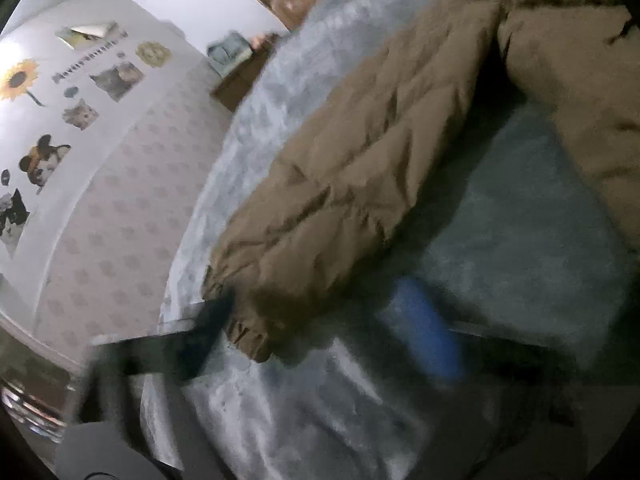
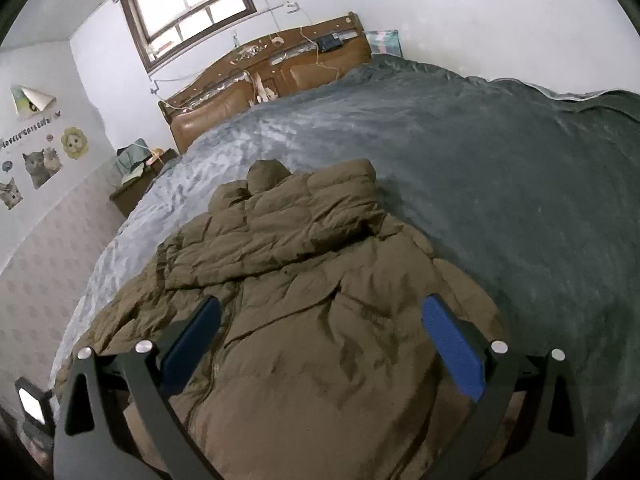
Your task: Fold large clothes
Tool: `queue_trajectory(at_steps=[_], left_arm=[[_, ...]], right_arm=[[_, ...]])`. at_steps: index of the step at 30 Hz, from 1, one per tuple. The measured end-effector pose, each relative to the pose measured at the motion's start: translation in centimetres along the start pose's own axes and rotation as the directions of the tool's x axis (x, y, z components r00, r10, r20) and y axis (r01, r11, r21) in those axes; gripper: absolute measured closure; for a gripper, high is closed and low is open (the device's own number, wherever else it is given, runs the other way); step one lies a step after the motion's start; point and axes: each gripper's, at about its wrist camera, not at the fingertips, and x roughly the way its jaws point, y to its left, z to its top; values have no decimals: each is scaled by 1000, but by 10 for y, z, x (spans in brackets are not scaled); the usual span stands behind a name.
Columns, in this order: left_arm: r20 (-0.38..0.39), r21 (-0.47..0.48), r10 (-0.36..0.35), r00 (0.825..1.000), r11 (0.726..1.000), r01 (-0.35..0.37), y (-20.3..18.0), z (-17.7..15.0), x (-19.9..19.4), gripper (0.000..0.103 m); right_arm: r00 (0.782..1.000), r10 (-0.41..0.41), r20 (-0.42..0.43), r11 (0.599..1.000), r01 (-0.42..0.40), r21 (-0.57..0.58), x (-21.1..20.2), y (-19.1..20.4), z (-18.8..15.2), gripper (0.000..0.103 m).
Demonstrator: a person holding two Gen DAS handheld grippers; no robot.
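While jacket [image 2: 304, 320] covers blanket [image 2: 500, 168] | headboard [image 2: 256, 80] beyond | nightstand [image 2: 132, 192] beside

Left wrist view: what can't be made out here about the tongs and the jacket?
- Left tongs: motion blur; grip on the sleeve cuff unclear.
- Jacket: body cut off by the right edge.
- Right wrist view: jacket hem hidden behind the open right tongs.

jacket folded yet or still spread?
Partly folded. The brown jacket lies bunched on the blanket, its top doubled over; one sleeve stretches out flat.
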Motion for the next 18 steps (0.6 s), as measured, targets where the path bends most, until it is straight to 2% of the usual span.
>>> queue_trajectory(at_steps=[1,2,3,4,6,9,11,14,16,18], left_arm=[[-34,-22,-10,999,1000,10,6,5,8,78],[-34,-64,-27,999,998,25,15,10,9,81],[-30,-96,-30,999,995,27,25,16,9,91],[-14,-134,-33,999,991,31,37,25,5,95],[38,-186,-31,999,982,38,56,40,-8,99],[156,-266,-52,986,960,92,87,67,-40,100],[268,-296,-78,960,942,159,96,95,-73,100],[383,-285,-93,919,935,213,96,115,-120,100],[452,-258,-129,882,928,268,86,143,-147,100],[501,-223,-160,851,926,305,52,190,-158,100]], right_arm=[[1000,-2,1,1000,2,-6,-3,2,0,2],[1000,-2,8,1000,2,-3,-5,4,1,2],[1000,0,14,1000,0,4,-7,4,2,2],[1000,4,19,1000,-4,14,-8,4,3,2],[999,16,29,999,-17,40,-10,6,4,2],[999,26,27,998,-27,52,-4,11,4,2],[999,35,14,998,-36,49,5,18,5,2],[998,57,5,998,-58,38,13,25,5,2],[997,72,-2,997,-72,17,19,29,5,2],[997,73,1,997,-73,4,22,28,7,2]])
